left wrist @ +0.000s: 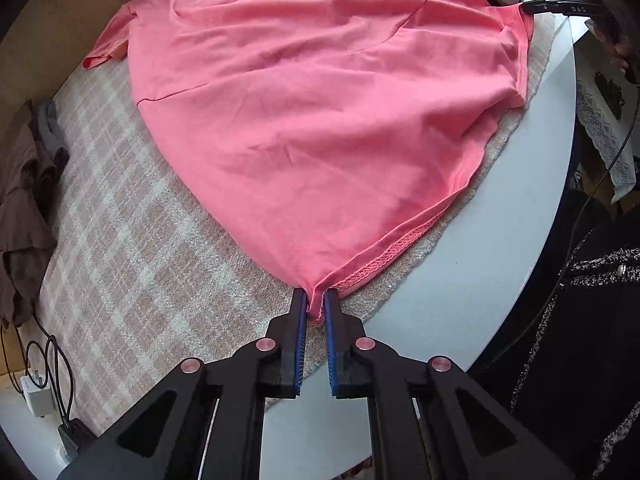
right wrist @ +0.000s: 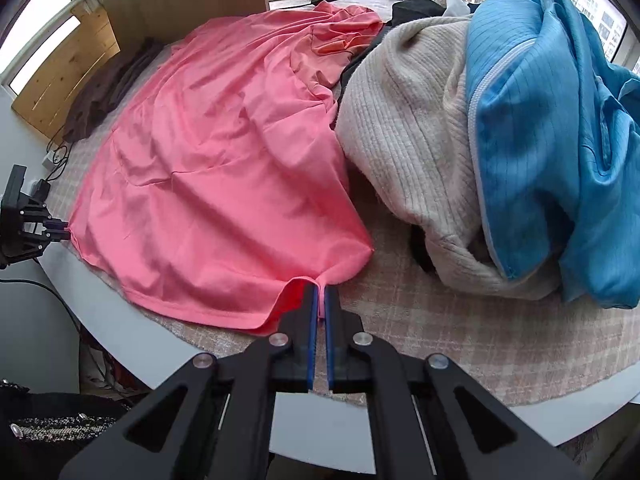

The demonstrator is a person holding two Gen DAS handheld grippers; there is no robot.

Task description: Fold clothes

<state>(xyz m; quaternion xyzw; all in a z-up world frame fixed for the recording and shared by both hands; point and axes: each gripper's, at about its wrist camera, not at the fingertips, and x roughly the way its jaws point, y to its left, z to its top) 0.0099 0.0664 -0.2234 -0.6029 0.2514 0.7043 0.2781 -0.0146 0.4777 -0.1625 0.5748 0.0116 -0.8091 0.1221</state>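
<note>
Fabric fills both views: a pink T-shirt lies spread flat on a pale checked mat that covers a round white table. The left gripper points down at the near hem and is clamped on one bottom corner of the shirt, with a pinch of pink cloth squeezed between its blue pads. The right gripper is clamped the same way on the other bottom corner, a thin fold of pink caught between its nearly closed jaws. The hem runs along the table edge between the two corners. One short sleeve lies out flat at the far side. Just beside the shirt, in the right wrist view, sits a heap of clothes: a cream ribbed sweater with a blue zipped jacket on top. A brown garment lies crumpled at the mat's other end, near a white charger and black cables.
</note>
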